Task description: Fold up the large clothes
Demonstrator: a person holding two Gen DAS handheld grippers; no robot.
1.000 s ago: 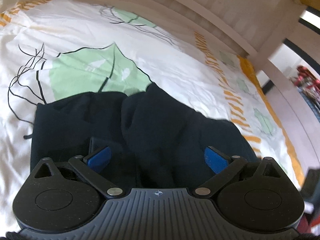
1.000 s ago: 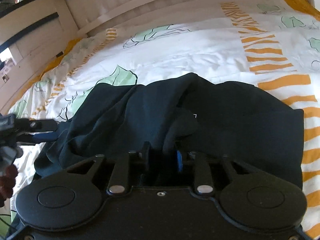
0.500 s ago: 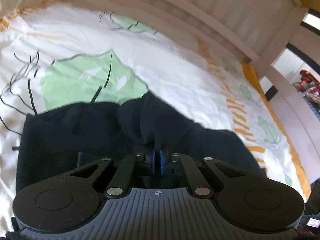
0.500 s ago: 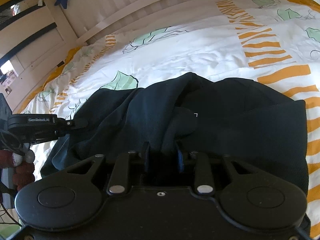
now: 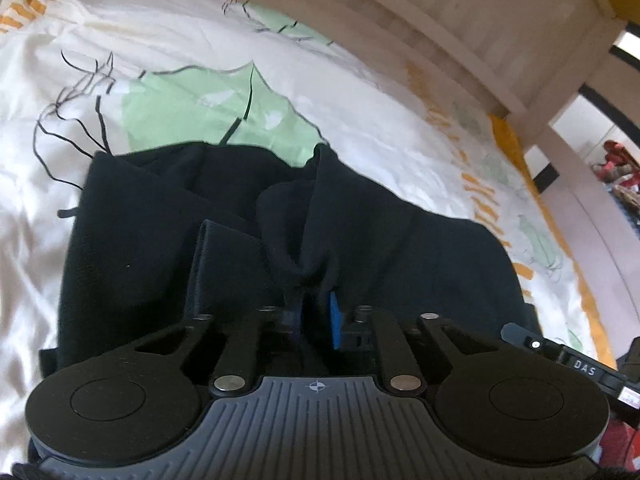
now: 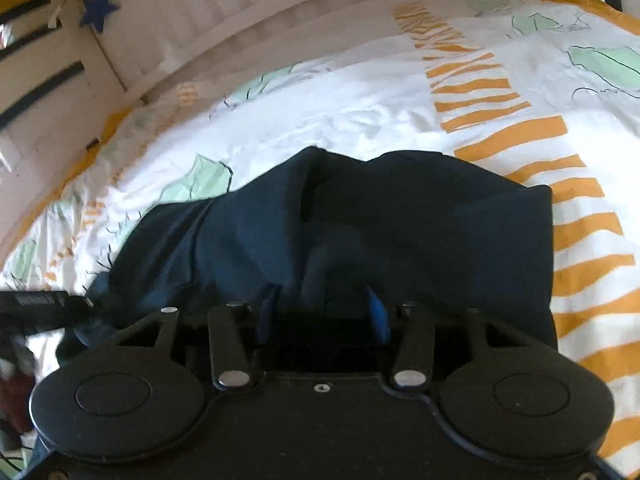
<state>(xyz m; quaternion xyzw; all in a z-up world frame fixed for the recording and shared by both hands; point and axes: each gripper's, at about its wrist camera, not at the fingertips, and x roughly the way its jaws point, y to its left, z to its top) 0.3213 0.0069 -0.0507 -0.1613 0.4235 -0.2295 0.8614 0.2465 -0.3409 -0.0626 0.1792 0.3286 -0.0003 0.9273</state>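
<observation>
A dark navy garment [image 5: 400, 248] lies bunched on a bed with a white quilt [image 5: 360, 92] printed with green leaves and orange stripes. My left gripper [image 5: 316, 312] is shut on a raised fold of the garment. It lifts the cloth into a peak. In the right wrist view the garment [image 6: 440, 220] spreads ahead. My right gripper [image 6: 322, 312] has its blue pads apart, with a fold of cloth lying loosely between them. The left gripper's tip shows at the left edge of the right wrist view [image 6: 52, 304].
A pale wooden slatted bed frame [image 5: 460, 12] runs along the far side of the bed. A bed post [image 5: 560, 92] stands at the right. A blue star [image 6: 98, 8] hangs on the frame. The quilt [image 6: 360, 96] extends beyond the garment.
My left gripper closed on a fold of the garment and has lifted it. My right gripper's pads have moved apart from the fold they pinched.
</observation>
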